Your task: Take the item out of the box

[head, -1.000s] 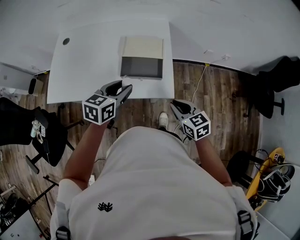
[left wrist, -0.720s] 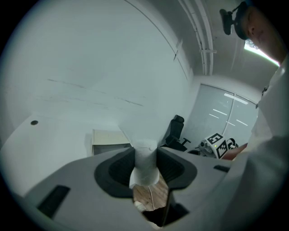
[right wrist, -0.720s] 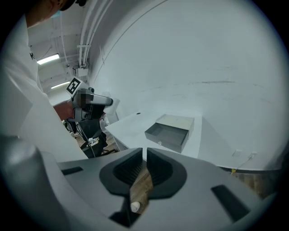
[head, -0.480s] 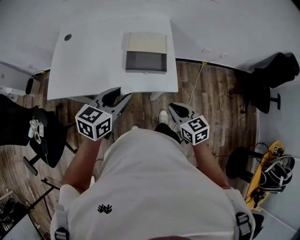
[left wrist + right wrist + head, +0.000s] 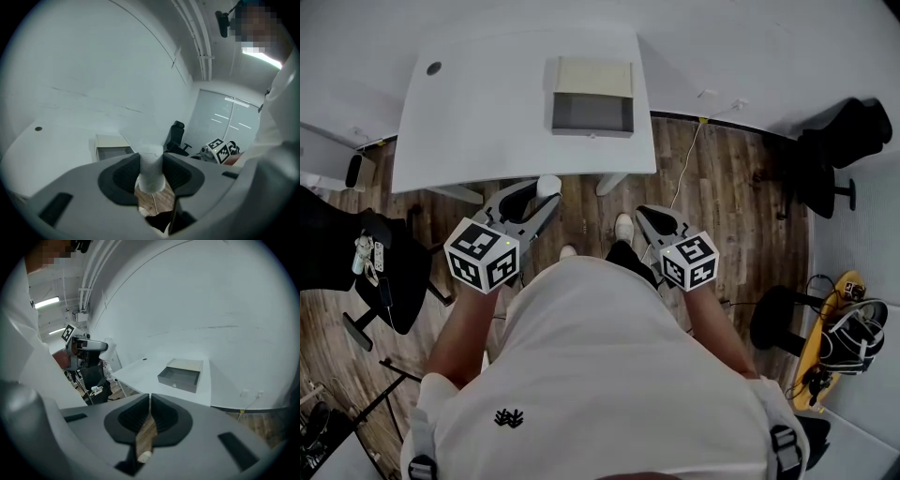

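Now, item: a white cylindrical item (image 5: 548, 185) sits between the jaws of the left gripper (image 5: 540, 194), out of the box and off the tabletop, over the wooden floor (image 5: 727, 197) just in front of the tabletop's near edge.
Left gripper: in the left gripper view its jaws (image 5: 151, 161) stand apart by the width of the item (image 5: 151, 172), both dark pads pressed against its sides; the cylinder stands roughly upright between them.
Right gripper: the right gripper (image 5: 646, 215) hangs beside the person's body, well apart from the item; in the right gripper view its jaws (image 5: 149, 397) are together with nothing between them.
Box: the box (image 5: 592, 113) rests on the white tabletop (image 5: 478, 122) near its far right part, open, its grey inside showing, a beige flap lying flat behind it; it also shows in the right gripper view (image 5: 180, 376).
Person: a white shirt (image 5: 600, 375) fills the lower head view.
Surroundings: a black office chair (image 5: 842, 148) stands at the right.
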Tool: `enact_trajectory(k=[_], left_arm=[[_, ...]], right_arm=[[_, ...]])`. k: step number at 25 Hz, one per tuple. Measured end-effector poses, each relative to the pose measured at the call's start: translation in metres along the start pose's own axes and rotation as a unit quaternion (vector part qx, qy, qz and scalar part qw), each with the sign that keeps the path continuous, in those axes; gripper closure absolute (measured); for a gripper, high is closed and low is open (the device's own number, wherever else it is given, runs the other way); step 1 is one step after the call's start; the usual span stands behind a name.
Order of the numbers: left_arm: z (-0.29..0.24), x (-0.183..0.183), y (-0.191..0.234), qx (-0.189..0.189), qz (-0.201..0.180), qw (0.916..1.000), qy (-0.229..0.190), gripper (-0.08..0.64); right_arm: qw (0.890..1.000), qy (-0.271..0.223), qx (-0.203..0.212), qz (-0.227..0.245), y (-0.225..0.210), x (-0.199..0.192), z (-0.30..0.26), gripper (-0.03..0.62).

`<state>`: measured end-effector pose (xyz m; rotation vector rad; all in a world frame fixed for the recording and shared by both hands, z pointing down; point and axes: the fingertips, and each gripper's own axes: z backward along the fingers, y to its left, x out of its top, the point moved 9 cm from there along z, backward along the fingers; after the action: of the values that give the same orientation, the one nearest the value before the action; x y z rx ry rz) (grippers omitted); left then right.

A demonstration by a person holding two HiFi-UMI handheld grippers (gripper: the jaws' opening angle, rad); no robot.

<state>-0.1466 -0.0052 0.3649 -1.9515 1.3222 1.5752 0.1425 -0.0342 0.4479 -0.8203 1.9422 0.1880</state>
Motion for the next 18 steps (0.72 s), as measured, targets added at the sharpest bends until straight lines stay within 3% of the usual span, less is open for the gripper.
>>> enact_trajectory(k=[18], left_arm=[[0.011, -0.006, -0.008, -0.007, -0.004, 0.9999, -0.011, 0.403]], right_arm=[[1.000, -0.007, -0.002, 0.009, 0.013, 0.001, 0.003, 0.581]])
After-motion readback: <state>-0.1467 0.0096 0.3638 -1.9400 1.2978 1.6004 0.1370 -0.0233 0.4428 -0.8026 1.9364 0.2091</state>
